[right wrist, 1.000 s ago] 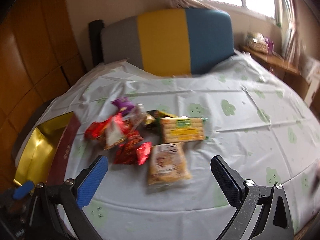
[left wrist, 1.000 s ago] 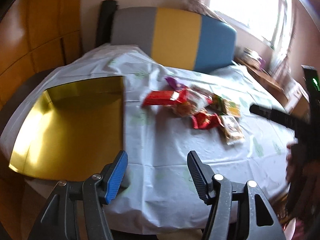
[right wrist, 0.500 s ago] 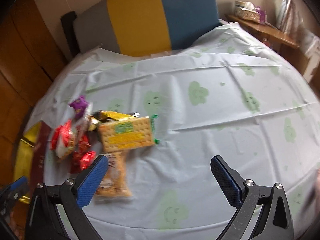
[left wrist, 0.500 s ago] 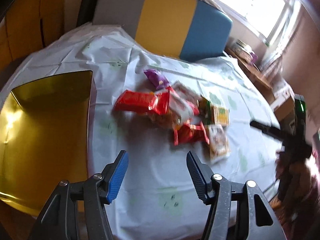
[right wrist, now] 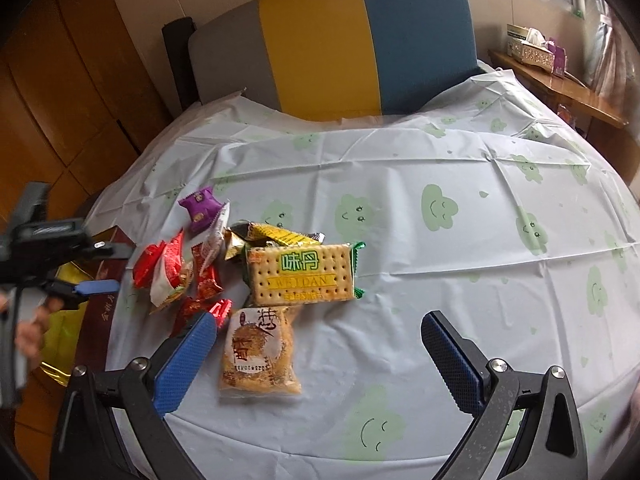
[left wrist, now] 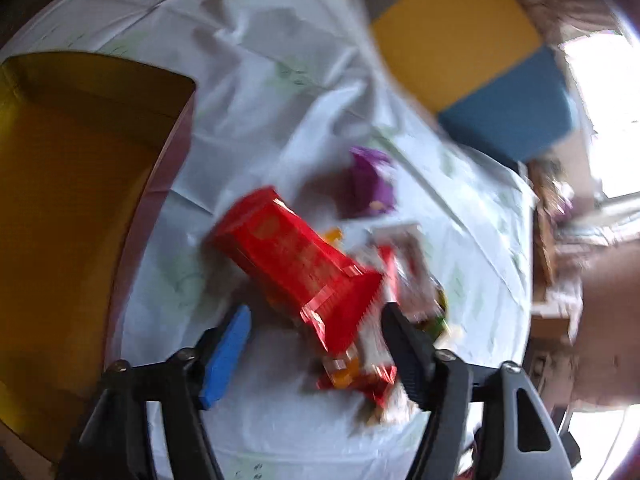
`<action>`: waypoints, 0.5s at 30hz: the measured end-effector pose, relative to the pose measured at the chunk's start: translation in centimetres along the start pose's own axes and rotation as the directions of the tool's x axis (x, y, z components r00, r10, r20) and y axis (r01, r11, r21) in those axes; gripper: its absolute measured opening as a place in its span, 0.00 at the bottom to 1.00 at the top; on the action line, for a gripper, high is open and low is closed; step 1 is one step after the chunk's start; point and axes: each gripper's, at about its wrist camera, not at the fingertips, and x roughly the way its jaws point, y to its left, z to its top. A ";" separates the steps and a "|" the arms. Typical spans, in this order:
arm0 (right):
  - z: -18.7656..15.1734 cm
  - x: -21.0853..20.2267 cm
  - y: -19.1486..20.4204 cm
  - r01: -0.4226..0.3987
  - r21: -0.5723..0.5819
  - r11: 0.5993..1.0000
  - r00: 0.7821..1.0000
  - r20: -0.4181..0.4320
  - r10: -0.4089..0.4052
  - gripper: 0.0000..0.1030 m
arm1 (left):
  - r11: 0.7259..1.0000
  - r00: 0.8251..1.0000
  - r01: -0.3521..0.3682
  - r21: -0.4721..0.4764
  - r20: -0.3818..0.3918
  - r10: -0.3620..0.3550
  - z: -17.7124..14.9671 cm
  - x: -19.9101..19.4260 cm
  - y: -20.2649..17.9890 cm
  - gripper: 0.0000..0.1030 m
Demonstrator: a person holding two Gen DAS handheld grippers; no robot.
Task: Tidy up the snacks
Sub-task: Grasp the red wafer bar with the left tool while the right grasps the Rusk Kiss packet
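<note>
We see our left claw (left wrist: 316, 344) spread wide over the snacks, with the long red pack (left wrist: 296, 268) lying between its tips on the worktop (left wrist: 280, 80). Our right claw (right wrist: 320, 360) is wide too, holding nothing. The brown snack bag (right wrist: 258, 354) lies just beside its left tip, the cracker pack (right wrist: 300, 276) a little farther.

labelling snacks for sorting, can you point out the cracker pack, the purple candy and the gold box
cracker pack (right wrist: 301, 277), right wrist view, middle of its printed front
purple candy (right wrist: 201, 206), right wrist view, centre of the wrapper
gold box (left wrist: 68, 216), left wrist view, bare inner floor
</note>
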 end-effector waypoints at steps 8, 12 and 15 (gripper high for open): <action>0.2 -0.5 0.0 -0.041 0.015 0.999 0.999 0.010 0.040 1.00 | 0.986 0.994 -0.108 -0.128 0.006 0.110 2.4 3.0 0.7 0.68; 0.1 -0.7 0.1 -0.031 0.004 0.999 0.999 0.019 0.031 1.00 | 0.989 0.994 -0.106 -0.102 0.018 0.108 2.5 3.9 0.6 0.56; 0.2 -0.8 -0.1 -0.018 0.008 1.000 0.999 0.029 0.018 1.00 | 0.995 0.993 -0.096 -0.039 0.061 0.098 1.3 3.0 0.7 0.46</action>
